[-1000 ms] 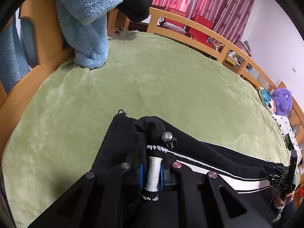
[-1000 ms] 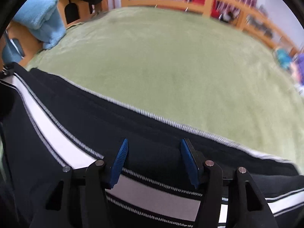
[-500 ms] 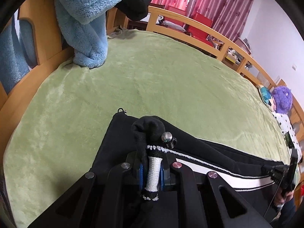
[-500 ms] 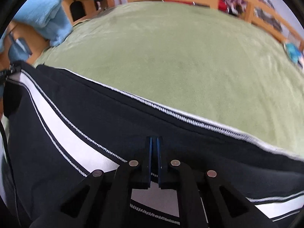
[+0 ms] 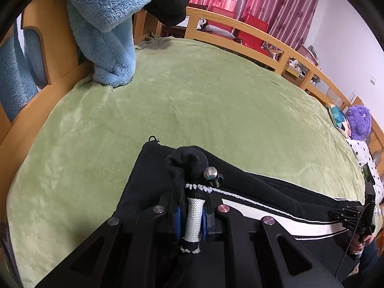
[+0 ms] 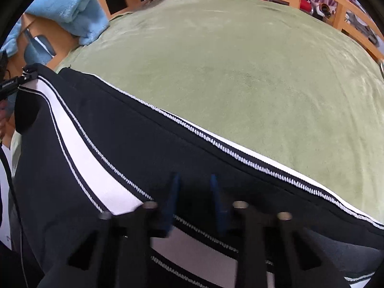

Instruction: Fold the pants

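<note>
Now the left claw [image 5: 191, 218] pinches the pants [image 5: 148, 180] waistband, while the right claw [image 6: 194, 201] stands narrowly parted over them.

Colours only — pants and bed

Pants [image 6: 100, 129] black with white side stripe and zigzag trim; bed cover [image 5: 192, 110] plain green; blanket [image 5: 108, 31] light blue; curtains [image 5: 276, 7] red, floral — fingers [image 6: 171, 196] blue-padded.
</note>
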Tool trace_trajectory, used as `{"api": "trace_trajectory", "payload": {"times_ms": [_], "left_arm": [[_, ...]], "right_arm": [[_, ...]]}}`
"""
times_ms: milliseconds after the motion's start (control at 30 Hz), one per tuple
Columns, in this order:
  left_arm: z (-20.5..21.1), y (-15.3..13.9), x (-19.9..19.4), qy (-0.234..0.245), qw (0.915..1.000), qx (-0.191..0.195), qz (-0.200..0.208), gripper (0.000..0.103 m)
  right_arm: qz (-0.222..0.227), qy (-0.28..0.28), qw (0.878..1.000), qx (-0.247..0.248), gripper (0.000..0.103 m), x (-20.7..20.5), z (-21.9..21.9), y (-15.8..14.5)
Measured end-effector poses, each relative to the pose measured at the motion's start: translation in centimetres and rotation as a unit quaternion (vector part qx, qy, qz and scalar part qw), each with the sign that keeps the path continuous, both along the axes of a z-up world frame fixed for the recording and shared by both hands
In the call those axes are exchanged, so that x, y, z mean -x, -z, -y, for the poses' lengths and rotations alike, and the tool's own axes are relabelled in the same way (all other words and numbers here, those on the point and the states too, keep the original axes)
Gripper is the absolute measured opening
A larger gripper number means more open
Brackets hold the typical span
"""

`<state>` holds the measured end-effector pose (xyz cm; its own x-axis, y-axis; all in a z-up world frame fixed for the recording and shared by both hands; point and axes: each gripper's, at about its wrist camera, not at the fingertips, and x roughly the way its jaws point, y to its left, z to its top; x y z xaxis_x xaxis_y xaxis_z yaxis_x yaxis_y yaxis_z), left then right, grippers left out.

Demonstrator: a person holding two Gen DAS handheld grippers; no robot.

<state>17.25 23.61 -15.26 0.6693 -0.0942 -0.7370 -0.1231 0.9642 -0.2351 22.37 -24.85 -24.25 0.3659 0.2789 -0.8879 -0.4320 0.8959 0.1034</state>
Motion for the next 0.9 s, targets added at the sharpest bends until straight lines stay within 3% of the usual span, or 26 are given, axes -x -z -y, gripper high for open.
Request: {"api": "trace_trajectory", "payload": {"times_ms": [133,267,467,533,600,667,767,900], "left_arm": [[-0.3,-0.2,0.1,-0.001,1.0,0.004,0.005,0.012],[-1.4,-0.9,-0.4,-0.007,0.9999,0.011,0.011,0.012],[-3.6,0.4,-3.8,-0.016,0.9985,0.051,-0.008,0.012],[-3.5,2.3,-5.1,-0.028,0.998,0.037,-0.043,0.02],[-3.2,3.8,-5.7,-0.057,0.9951,-0.025,-0.077,0.045],[-3.0,4.1,-5.4,-0.071,0.9917,-0.071,-0.08,0.049],[-3.6,3.3,-3.3,-0.067,0.9954,-0.044,-0.053,0.068],[-3.3,2.0,-0.4,-0.051,0.9972,-0.041,-0.037,0.069]], "right_arm": [[0.016,0.009,1.0,-0.008,0.005,0.7,0.4,-0.5],[0.056,0.037,0.997,-0.043,0.004,1.3,1.1,-3.4],[0.092,0.061,0.993,-0.027,0.004,-0.2,1.2,-5.7],[0.071,0.071,0.995,-0.017,0.005,-1.5,1.1,-4.4],[0.045,0.075,0.996,0.015,0.013,-2.6,0.3,-2.2],[0.045,0.083,0.995,0.039,0.021,-2.8,-0.5,-1.0],[0.073,0.111,0.99,0.051,0.045,-2.0,-0.7,-2.2],[0.111,0.183,0.976,0.027,0.051,0.9,-0.5,-4.6]]}}
